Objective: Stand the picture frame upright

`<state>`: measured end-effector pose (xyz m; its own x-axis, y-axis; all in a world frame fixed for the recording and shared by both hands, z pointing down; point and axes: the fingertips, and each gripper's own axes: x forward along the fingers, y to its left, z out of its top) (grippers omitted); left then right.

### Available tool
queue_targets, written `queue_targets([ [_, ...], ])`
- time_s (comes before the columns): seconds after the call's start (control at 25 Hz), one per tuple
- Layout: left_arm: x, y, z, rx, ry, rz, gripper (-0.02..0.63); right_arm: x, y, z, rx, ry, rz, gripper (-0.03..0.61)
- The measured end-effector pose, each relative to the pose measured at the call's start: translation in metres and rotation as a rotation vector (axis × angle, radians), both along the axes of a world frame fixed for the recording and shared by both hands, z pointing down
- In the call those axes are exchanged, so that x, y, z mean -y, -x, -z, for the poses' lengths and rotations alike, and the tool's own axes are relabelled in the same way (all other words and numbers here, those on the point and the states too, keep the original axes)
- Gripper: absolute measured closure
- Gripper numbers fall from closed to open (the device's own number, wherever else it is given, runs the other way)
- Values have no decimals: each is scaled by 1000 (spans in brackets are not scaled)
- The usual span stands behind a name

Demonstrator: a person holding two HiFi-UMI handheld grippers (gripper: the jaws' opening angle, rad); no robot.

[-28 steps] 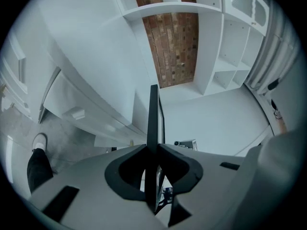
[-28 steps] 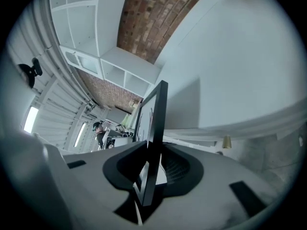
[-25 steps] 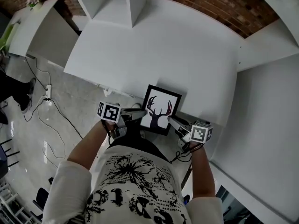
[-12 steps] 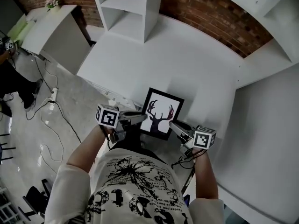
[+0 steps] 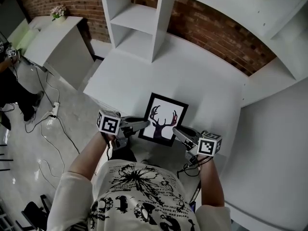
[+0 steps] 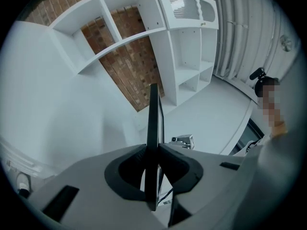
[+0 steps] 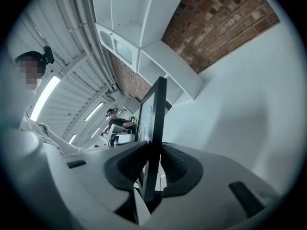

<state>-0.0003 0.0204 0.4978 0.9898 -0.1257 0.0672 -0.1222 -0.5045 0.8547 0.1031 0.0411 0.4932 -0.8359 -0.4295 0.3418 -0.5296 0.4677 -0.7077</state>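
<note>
Clamping the picture frame (image 5: pixel 162 119) by opposite edges: my left gripper (image 5: pixel 146 124) is closed on one side, my right gripper (image 5: pixel 176 130) on the other. The frame spans between both jaw pairs, seemingly clear of the table (image 5: pixel 207 76). Setting it down upright is not yet done.

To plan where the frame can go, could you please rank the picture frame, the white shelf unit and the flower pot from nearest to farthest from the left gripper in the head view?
From the left gripper:
1. Picture frame: held in its jaws.
2. White shelf unit: straight ahead, beyond the frame.
3. Flower pot: far upper left.
</note>
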Motion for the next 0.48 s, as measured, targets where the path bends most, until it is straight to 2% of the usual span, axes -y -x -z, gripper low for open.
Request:
queue_targets([
  [0.48,89,50,18,-5,-106,-72,528,82,52,17,-32,-45,-88,488],
])
